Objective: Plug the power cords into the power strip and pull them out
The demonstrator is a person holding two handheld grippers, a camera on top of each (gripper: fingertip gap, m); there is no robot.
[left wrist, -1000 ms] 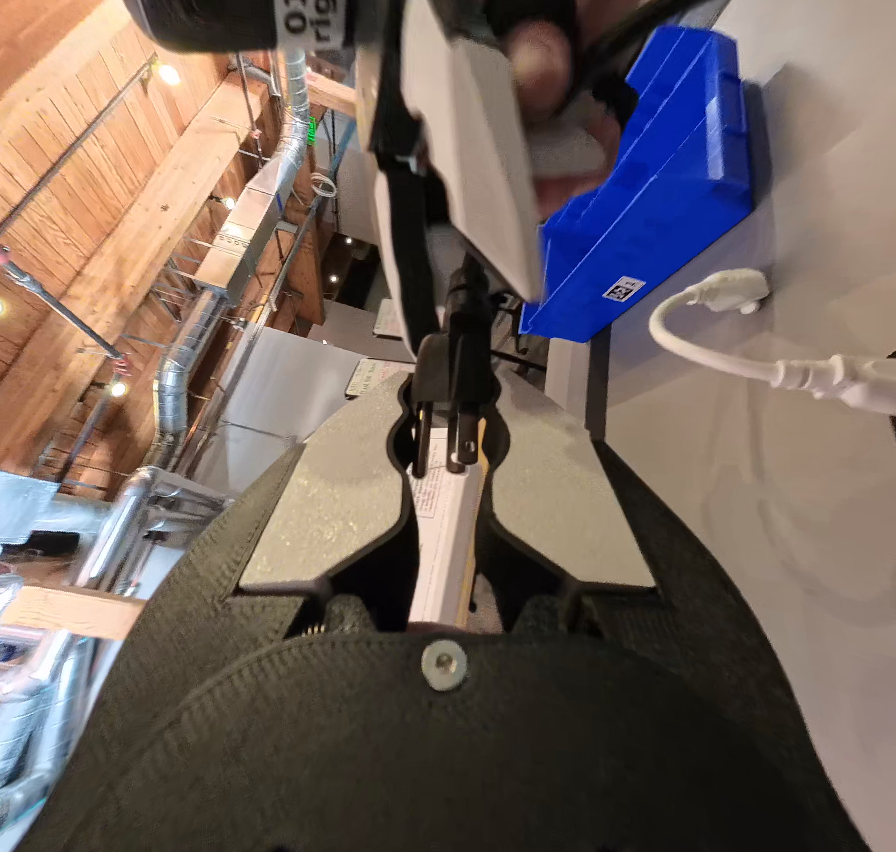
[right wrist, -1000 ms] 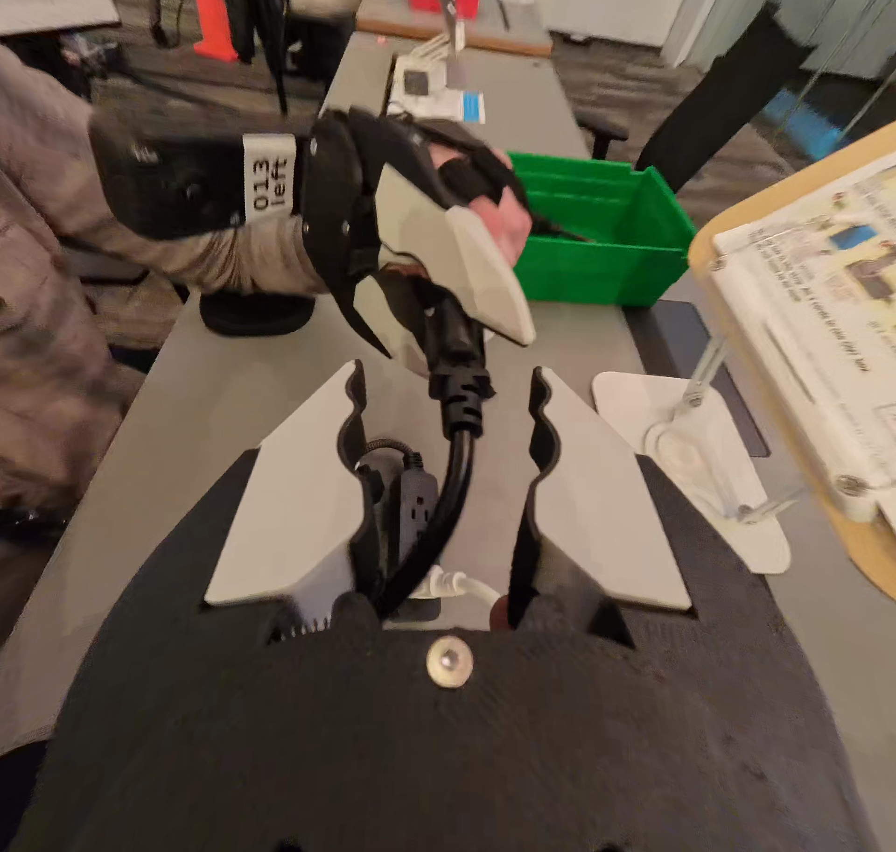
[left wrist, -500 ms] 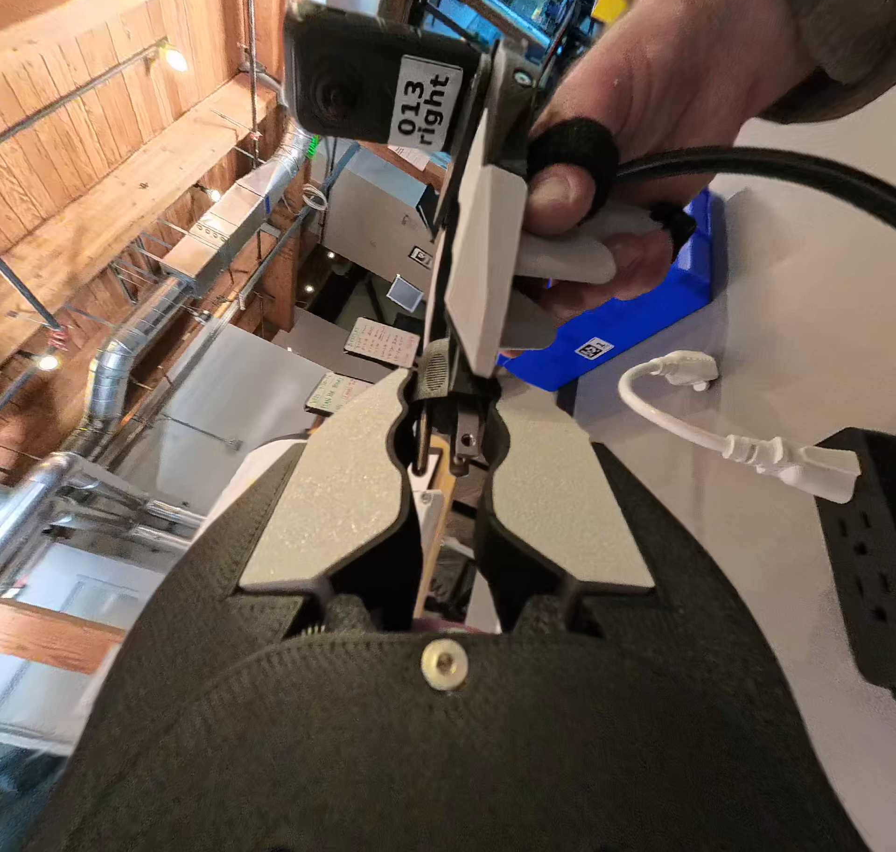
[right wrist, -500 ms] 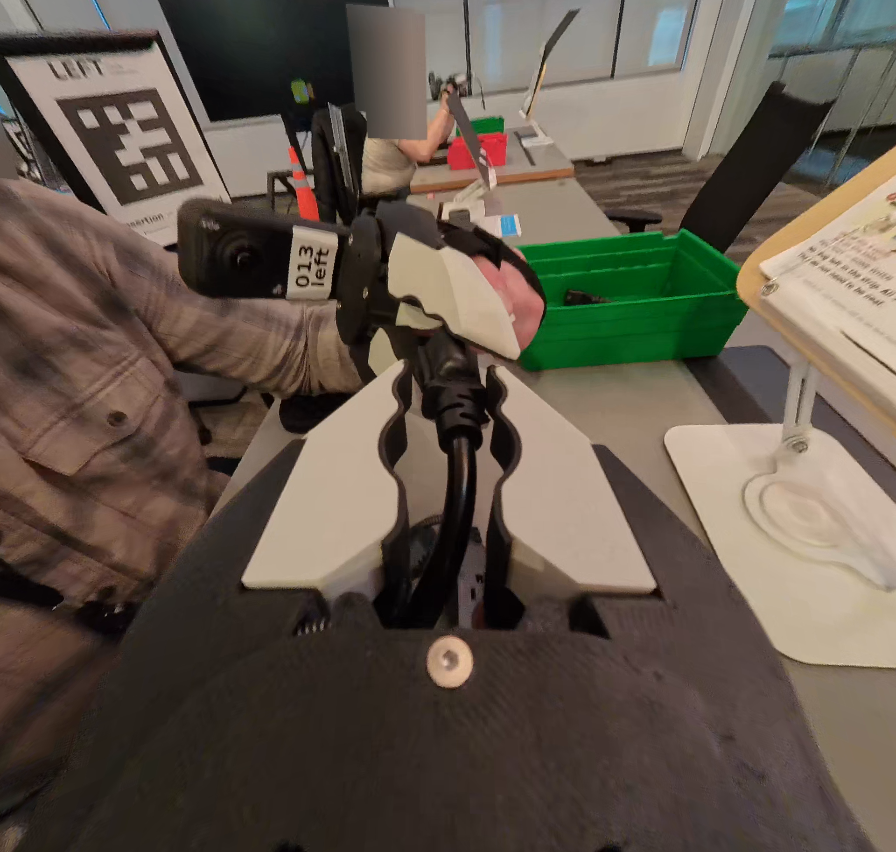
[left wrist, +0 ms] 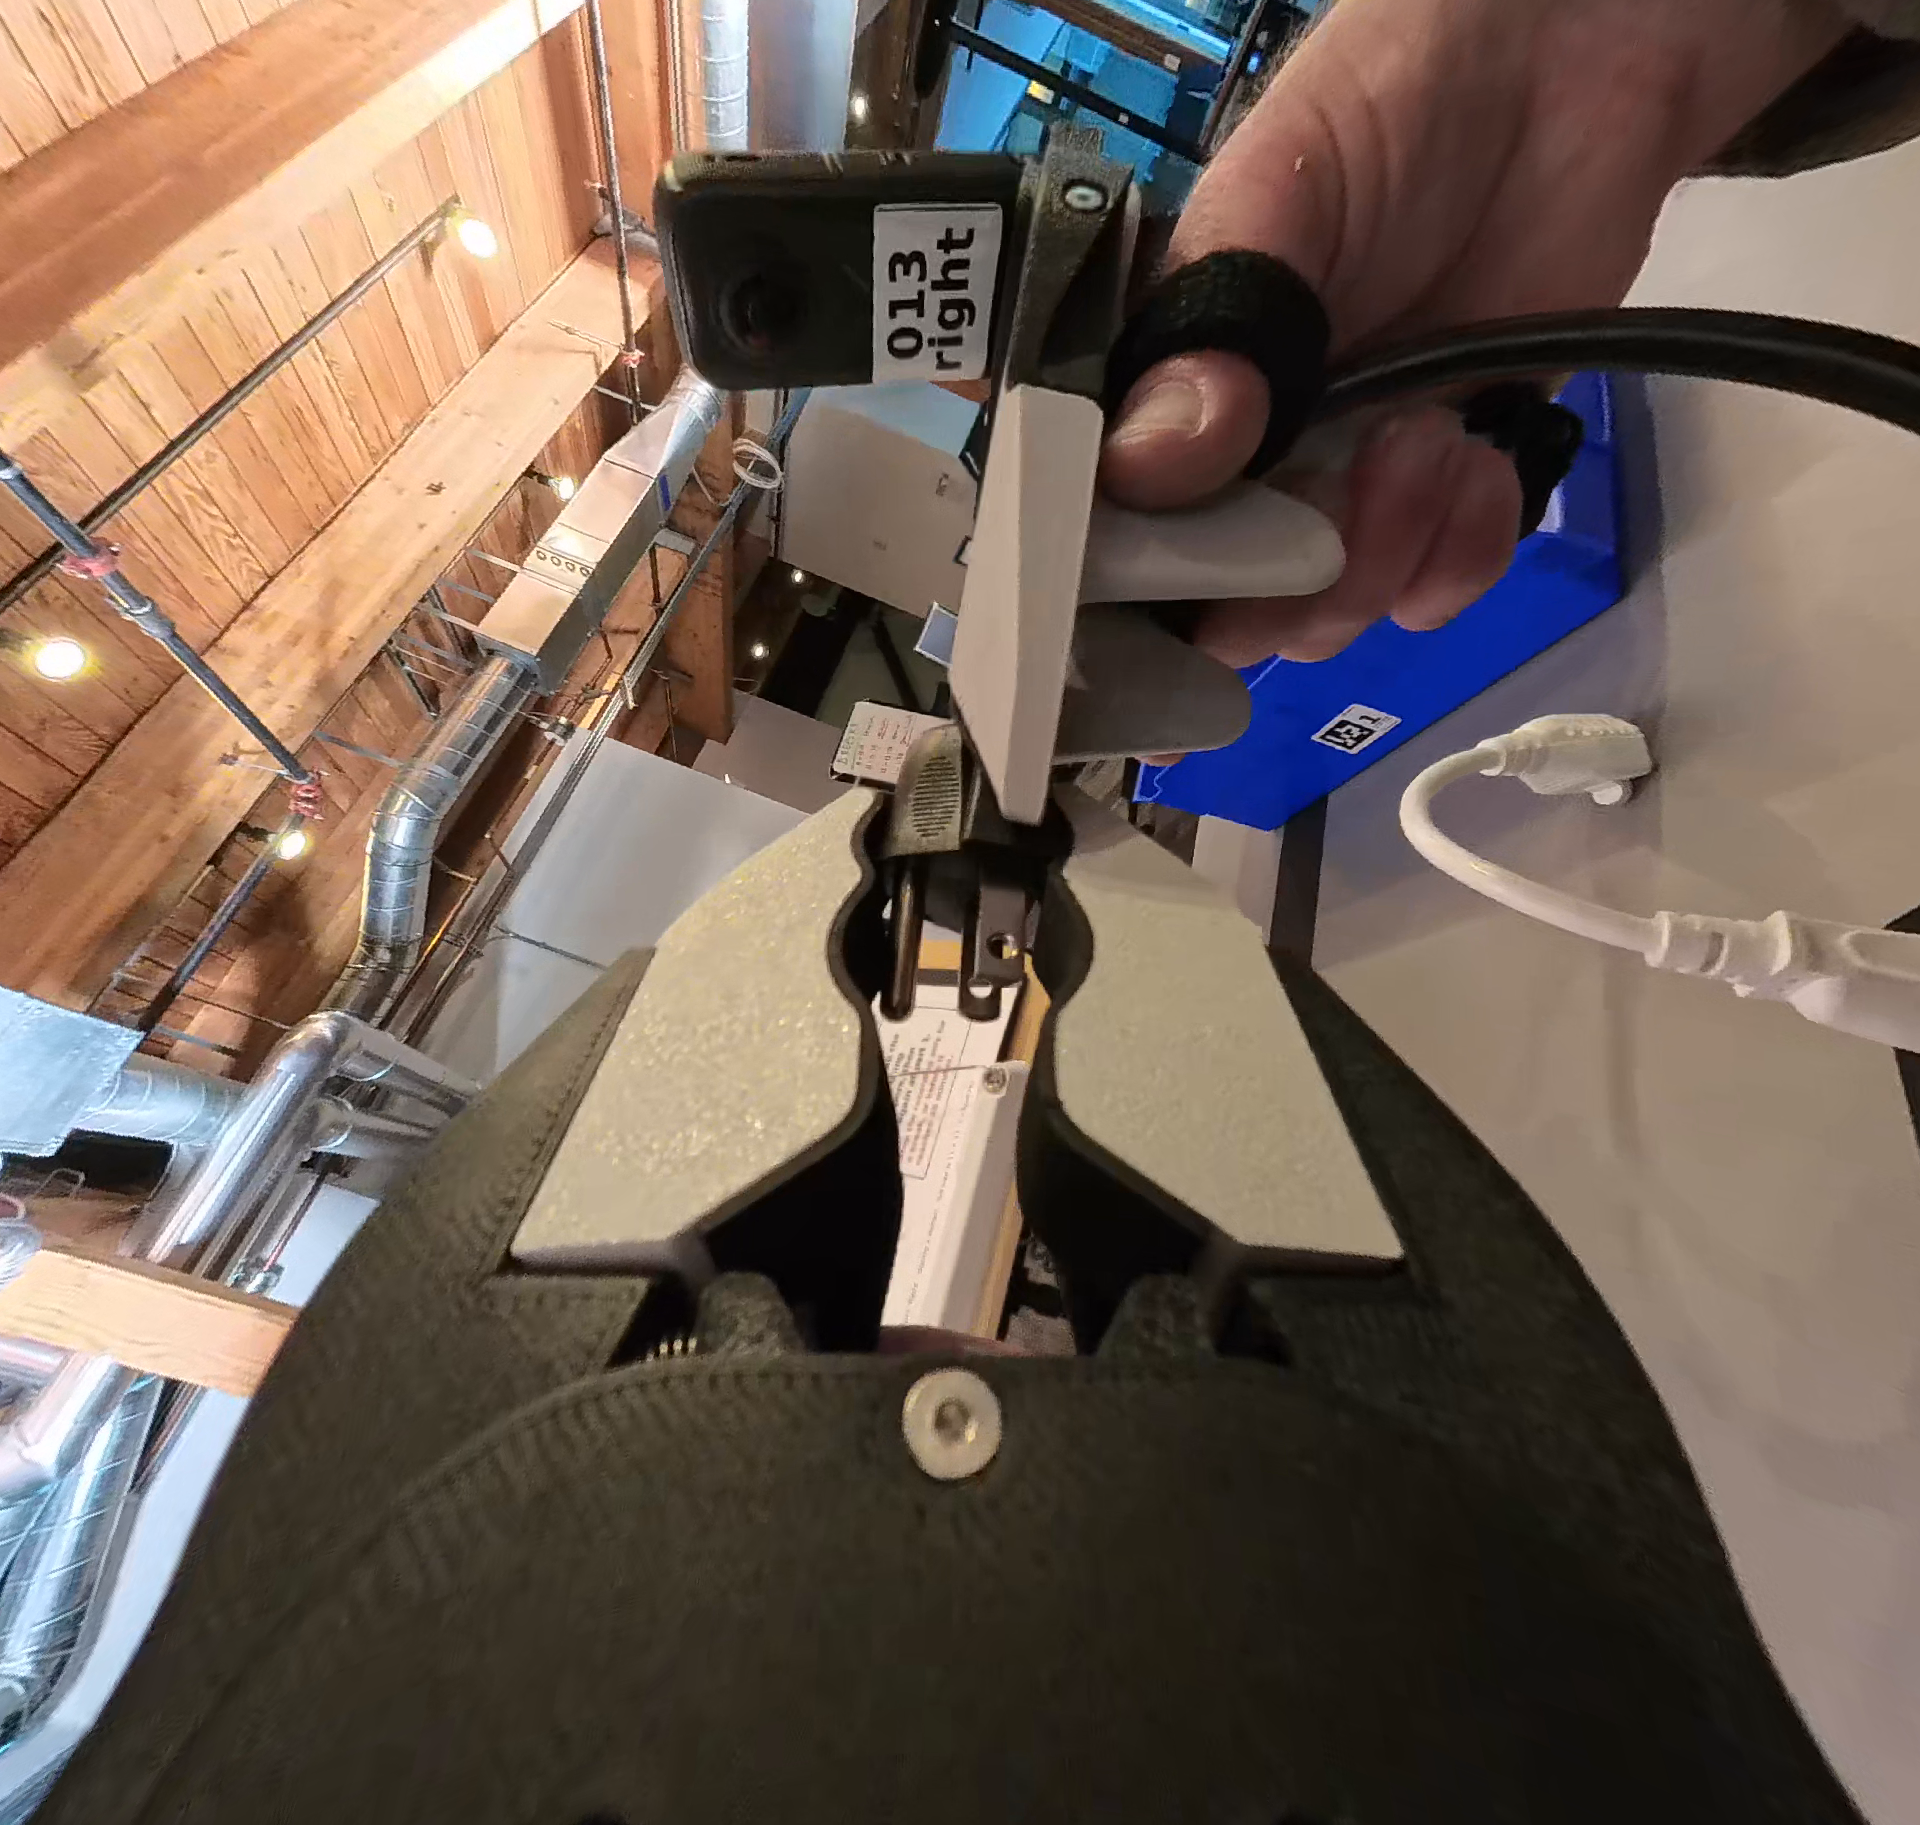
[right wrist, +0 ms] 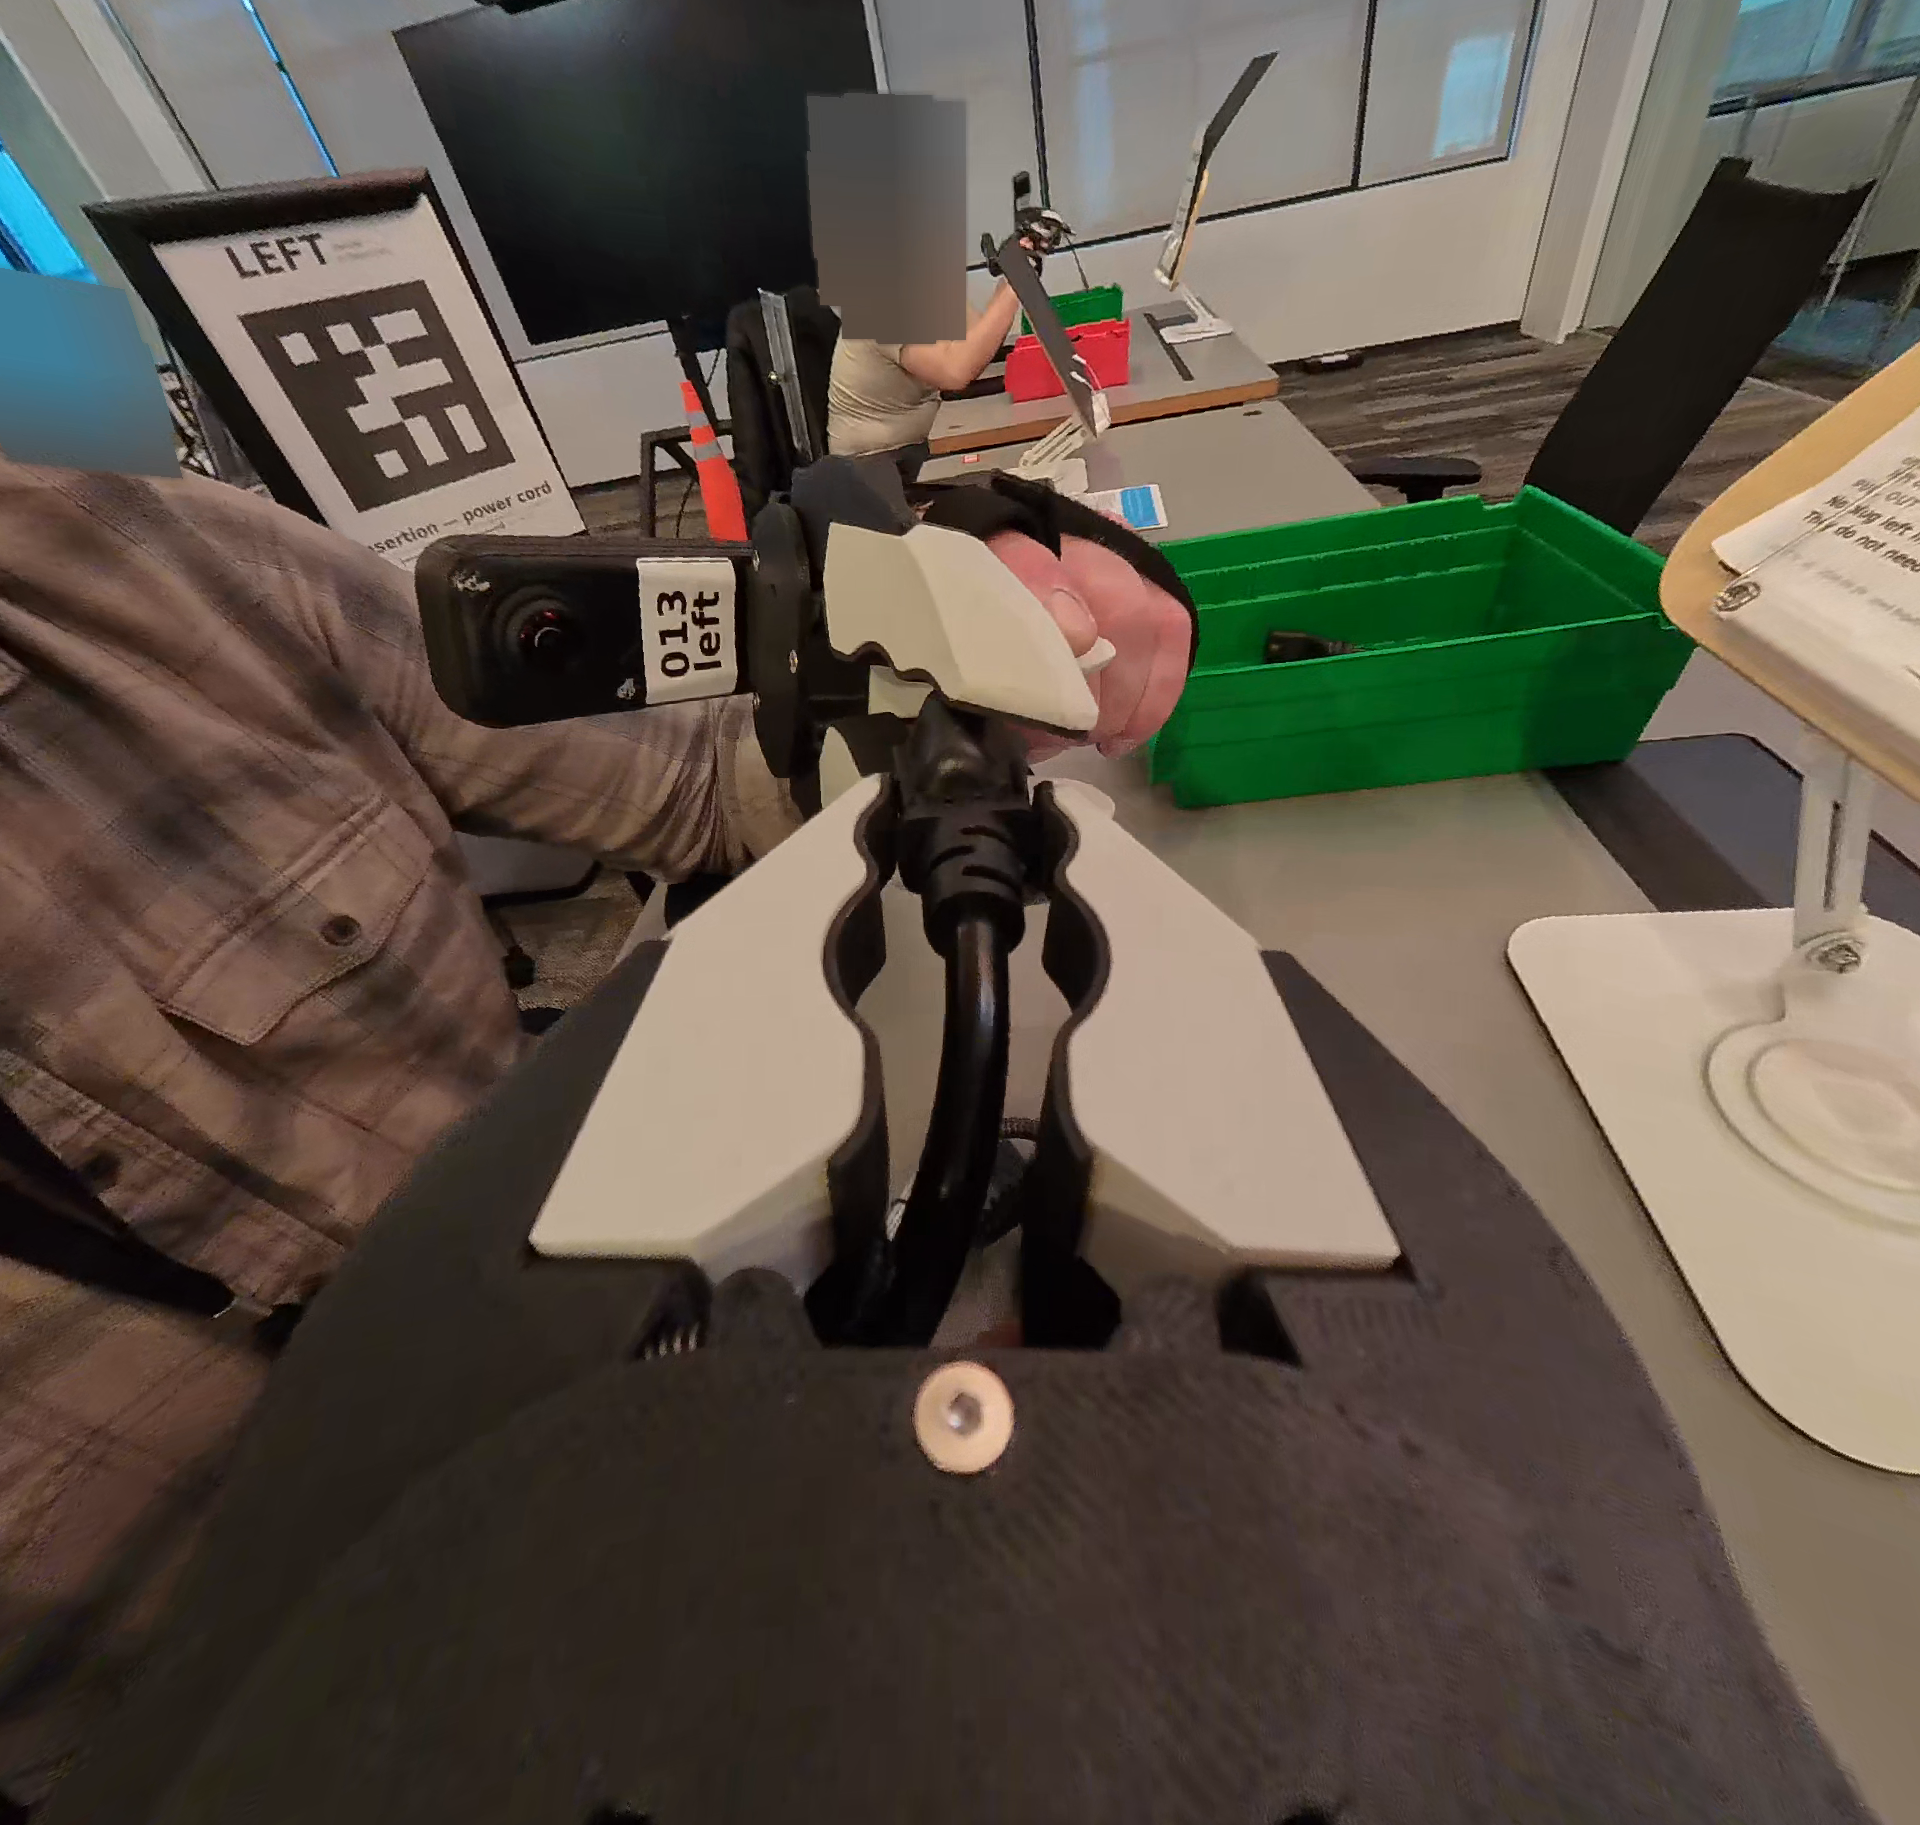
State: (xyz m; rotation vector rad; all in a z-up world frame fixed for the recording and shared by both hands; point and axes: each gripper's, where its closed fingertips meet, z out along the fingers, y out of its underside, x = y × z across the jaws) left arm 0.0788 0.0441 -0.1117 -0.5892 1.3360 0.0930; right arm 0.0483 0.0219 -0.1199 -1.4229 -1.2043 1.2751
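A black power plug point(left wrist: 932, 799) is held in the air between both grippers, its prongs point(left wrist: 902, 934) pointing back along my left gripper's fingers. My left gripper point(left wrist: 961, 840) is shut on the plug head; it also shows in the right wrist view point(right wrist: 925, 726). My right gripper point(right wrist: 966, 830) is shut on the plug's ribbed neck point(right wrist: 961, 840), and the black cord point(right wrist: 971, 1048) runs back between its fingers. The right gripper point(left wrist: 1013, 804) faces the left one from the far side, with the cord point(left wrist: 1558, 341) trailing off right. The power strip is hidden.
A white cord point(left wrist: 1455, 850) with its plug point(left wrist: 1574, 752) lies on the grey table point(left wrist: 1662, 1256) beside a blue bin point(left wrist: 1455, 695). A green bin point(right wrist: 1403, 653) stands behind the grippers. A white document stand point(right wrist: 1683, 1069) is at the right. A person's sleeve point(right wrist: 260, 788) is at the left. My two grippers' fingertips are within a few centimetres of each other.
My right gripper was open around the cord a second ago and has shut on the plug's neck. Both grippers have risen and tilted up from the table. The left keeps its grip.
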